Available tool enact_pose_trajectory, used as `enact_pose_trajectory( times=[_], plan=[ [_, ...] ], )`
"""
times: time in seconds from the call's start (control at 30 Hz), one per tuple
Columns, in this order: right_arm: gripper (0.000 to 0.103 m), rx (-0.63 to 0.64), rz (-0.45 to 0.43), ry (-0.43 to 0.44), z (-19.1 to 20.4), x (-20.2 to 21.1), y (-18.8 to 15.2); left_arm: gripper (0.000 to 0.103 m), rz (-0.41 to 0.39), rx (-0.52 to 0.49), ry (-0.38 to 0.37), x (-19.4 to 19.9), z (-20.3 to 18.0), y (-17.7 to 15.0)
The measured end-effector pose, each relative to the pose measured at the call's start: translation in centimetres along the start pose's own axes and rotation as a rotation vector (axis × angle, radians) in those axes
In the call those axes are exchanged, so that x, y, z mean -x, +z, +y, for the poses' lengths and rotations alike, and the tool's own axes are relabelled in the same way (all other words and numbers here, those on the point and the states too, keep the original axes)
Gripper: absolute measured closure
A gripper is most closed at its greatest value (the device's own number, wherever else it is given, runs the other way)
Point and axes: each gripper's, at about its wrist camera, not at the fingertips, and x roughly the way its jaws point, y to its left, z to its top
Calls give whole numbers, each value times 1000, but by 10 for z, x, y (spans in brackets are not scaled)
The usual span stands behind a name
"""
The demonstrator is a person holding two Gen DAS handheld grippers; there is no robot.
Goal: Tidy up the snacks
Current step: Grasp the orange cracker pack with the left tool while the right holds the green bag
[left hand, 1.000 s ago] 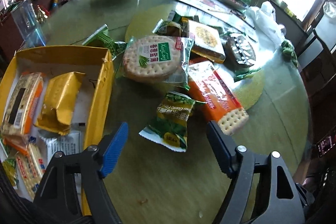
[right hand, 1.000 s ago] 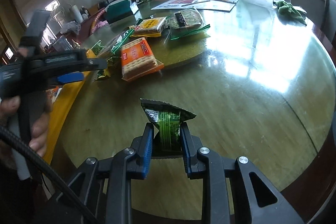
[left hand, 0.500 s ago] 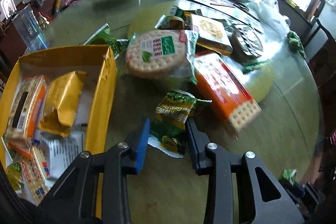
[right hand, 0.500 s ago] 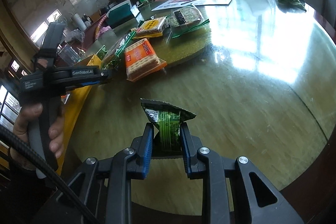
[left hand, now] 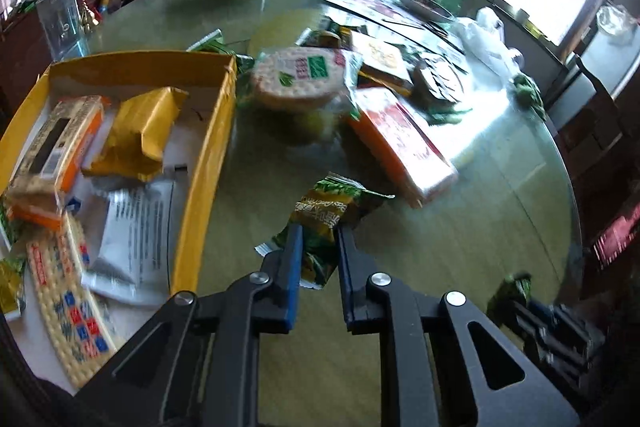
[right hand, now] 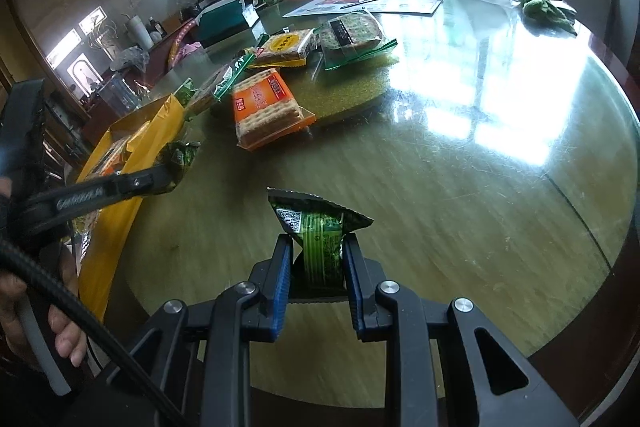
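L gripper (left hand: 318, 247) jaws closing w/ snack pack (left hand: 324, 223) between

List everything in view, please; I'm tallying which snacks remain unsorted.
yellow box: one, yellow, left on table, several snack packs inside
round cracker pack: one, clear with green label, beside the box
orange cracker pack: one, orange, mid-table
yellow-label cracker pack: one, behind the orange pack
dark round cracker pack: one, green-edged, on the yellow mat
green snack packets: two, one between the closing left hand-held gripper pads, one in the right hand-held gripper
table: one, glass-topped, round
hand: one, on left handle
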Motion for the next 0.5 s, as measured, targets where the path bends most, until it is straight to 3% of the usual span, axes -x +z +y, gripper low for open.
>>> enact_pose_trajectory(
  times=[0.17, 0.23, 0.3, 0.33, 0.4, 0.5],
  plan=[
    [79, -2, 2, 5, 2, 1, -3, 82, 48, 38, 18, -14, 1, 23],
    [79, -7, 1, 10, 2, 2, -4, 73, 70, 70, 3, -14, 0, 26],
    [79, -10, 0, 16, 1, 3, -6, 38, 51, 79, -13, -8, -7, 27],
    [79, -12, -1, 21, 0, 4, -6, 31, 31, 75, -11, -4, -11, 28],
    [79, -15, -2, 27, -1, 4, -7, 27, -5, 61, -11, 2, -22, 29],
    [79, -19, -5, 33, -3, 6, -8, 27, 19, 53, -22, -4, -39, 36]
  ],
)
